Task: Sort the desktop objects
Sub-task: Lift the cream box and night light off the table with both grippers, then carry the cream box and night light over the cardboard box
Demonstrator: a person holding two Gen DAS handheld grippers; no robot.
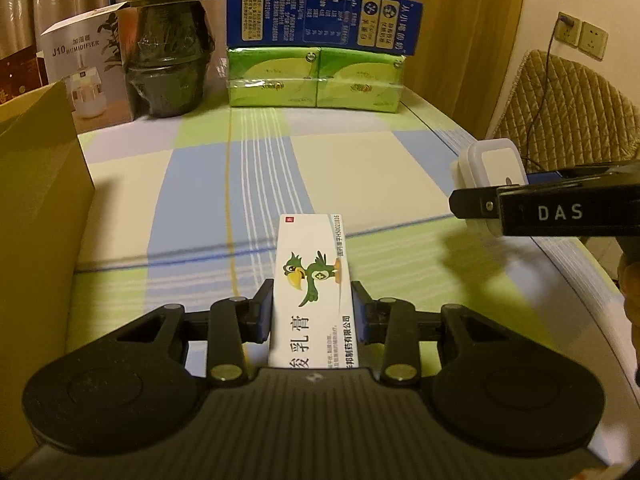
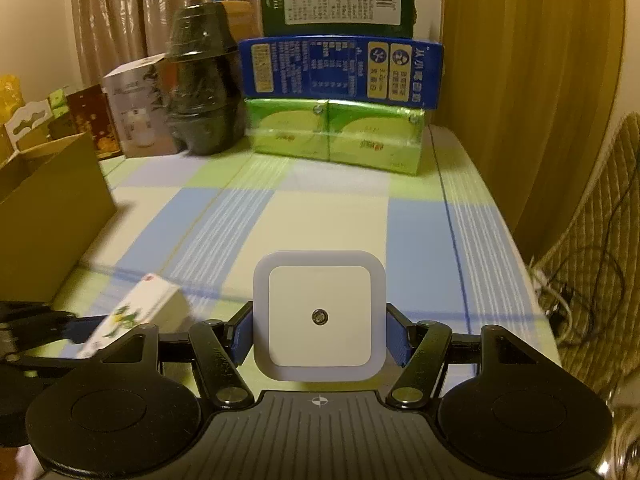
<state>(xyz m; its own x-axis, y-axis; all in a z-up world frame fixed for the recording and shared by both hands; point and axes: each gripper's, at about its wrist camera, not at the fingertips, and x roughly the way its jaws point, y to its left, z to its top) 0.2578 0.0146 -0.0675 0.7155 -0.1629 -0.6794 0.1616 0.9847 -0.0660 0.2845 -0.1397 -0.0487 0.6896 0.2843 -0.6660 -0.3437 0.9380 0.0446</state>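
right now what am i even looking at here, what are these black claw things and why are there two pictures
These are two hand-held tools, each with a two-finger gripper and a wide-angle camera that looks forward along its fingers. A person holds one in each hand; there is no robot arm.

The left wrist picture shows the left gripper shut on a white medicine box printed with a green cartoon bird. The right wrist picture shows the right gripper shut on a square white night light.

Both look across a table under a checked tablecloth. At the far end stand green tissue packs with a blue box stacked on top, and dark wrapped pots. An open cardboard box sits on the left.
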